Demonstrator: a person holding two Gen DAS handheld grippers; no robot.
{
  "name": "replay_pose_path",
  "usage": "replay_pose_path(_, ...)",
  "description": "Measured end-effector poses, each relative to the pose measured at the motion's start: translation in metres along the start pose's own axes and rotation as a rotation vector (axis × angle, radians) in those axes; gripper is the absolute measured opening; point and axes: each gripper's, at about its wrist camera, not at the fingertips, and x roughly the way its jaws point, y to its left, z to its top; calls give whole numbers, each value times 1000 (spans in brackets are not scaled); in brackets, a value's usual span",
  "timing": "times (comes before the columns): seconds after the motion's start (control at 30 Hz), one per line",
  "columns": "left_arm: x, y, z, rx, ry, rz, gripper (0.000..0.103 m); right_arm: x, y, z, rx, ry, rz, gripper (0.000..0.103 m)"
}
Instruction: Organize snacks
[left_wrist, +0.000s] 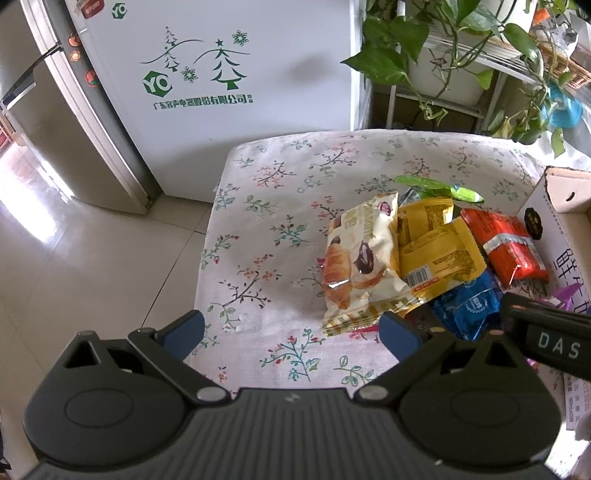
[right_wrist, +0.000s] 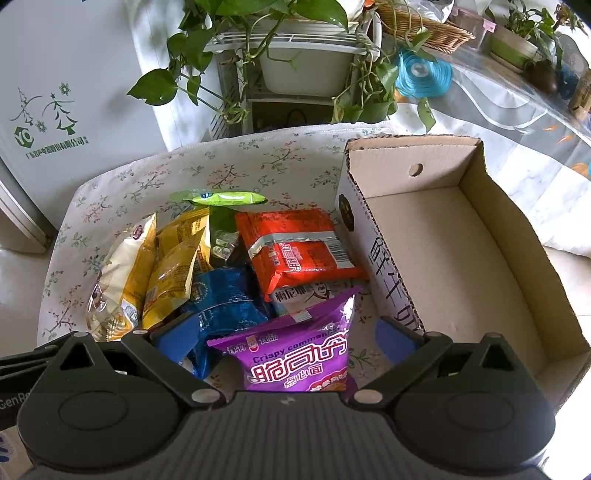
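While both grippers were held above the flowered cloth (left_wrist: 280, 206) of the worktop, the snacks were seen heaped in one pile on it, just beside an open cardboard box (right_wrist: 476, 206). Left gripper (left_wrist: 291, 328): jaws spread wide, nothing between them; its right finger was noted at the near edge of the cream croissant packet (left_wrist: 360, 258). Right gripper (right_wrist: 284, 338): jaws likewise wide apart, with the purple noodle-snack bag (right_wrist: 306, 354) lying between the blue pads (right_wrist: 177, 339); no grip on it was observed. In the pile were recorded two yellow packets (right_wrist: 177, 266) leaning on the cream one, a blue packet (right_wrist: 225, 295) in the middle, a red packet (right_wrist: 295, 247) nearest the box wall, and a green packet (right_wrist: 221, 197) at the far side. The box stood empty, its printed white side turned toward the pile. Behind the worktop a white refrigerator (left_wrist: 229, 66) with green tree decals and a potted trailing plant (right_wrist: 295, 48) on a white rack were noted.
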Motion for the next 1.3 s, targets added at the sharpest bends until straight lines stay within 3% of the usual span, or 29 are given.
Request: replay_pose_path(1.3, -1, -1, -2, -9, -12, -24, 100, -3, -3, 1, -8, -21, 11, 103)
